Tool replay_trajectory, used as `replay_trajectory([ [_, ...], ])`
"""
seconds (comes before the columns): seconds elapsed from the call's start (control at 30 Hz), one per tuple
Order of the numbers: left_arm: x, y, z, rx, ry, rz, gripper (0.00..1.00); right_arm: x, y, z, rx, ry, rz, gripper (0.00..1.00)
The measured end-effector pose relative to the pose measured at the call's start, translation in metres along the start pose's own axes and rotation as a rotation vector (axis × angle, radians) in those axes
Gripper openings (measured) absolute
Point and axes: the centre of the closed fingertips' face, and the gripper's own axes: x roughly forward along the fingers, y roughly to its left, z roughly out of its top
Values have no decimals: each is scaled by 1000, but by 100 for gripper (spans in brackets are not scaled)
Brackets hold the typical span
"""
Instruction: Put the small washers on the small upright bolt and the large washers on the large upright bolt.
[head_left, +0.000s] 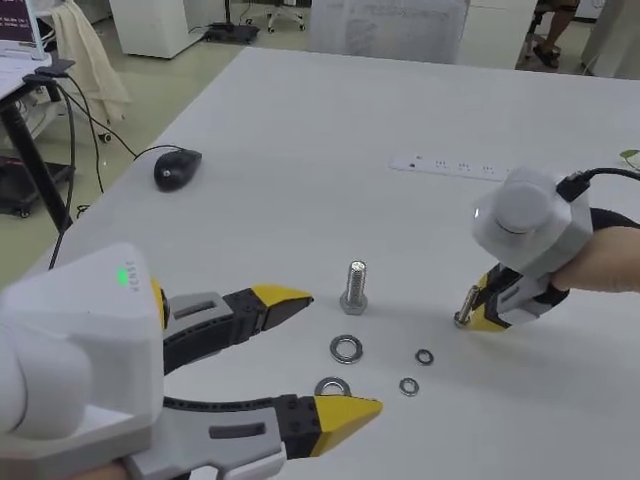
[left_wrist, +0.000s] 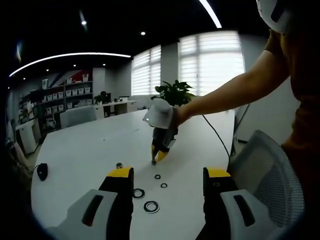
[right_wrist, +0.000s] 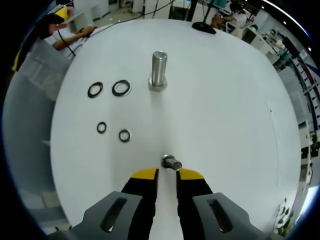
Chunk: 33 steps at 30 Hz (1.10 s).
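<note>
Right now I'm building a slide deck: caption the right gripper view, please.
Right gripper pinching a small bolt, large upright bolt and four loose washers on the table beyond.

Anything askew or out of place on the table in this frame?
The small bolt leans instead of standing upright, at the tips of the right tongs; whether they grip it is unclear. The large bolt stands straight, and four washers lie flat nearby.
</note>
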Motion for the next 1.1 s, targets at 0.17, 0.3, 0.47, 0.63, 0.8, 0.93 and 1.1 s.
replay_trajectory([
  [0.17, -1, 1, 4, 13, -8, 4, 55, -16, 13, -1, 2, -6, 11, 14],
  [0.3, -2, 0, 8, 23, -22, 6, 56, -22, 41, 12, -12, -30, 71, 14],
  [0.47, -5, -7, 10, 32, -30, -7, 56, -12, 67, 30, -64, -43, 111, 15],
  [0.63, -12, -7, 11, 36, -42, -4, 57, 3, 86, 47, -93, -51, 131, 15],
  [0.8, -17, -7, 12, 36, -51, 5, 57, 13, 94, 55, -100, -43, 134, 17],
  [0.93, -21, -7, 14, 36, -61, 11, 57, 17, 96, 59, -114, -27, 131, 17],
  [1.1, -24, -5, 15, 35, -68, 26, 57, 20, 95, 59, -112, -24, 130, 19],
])
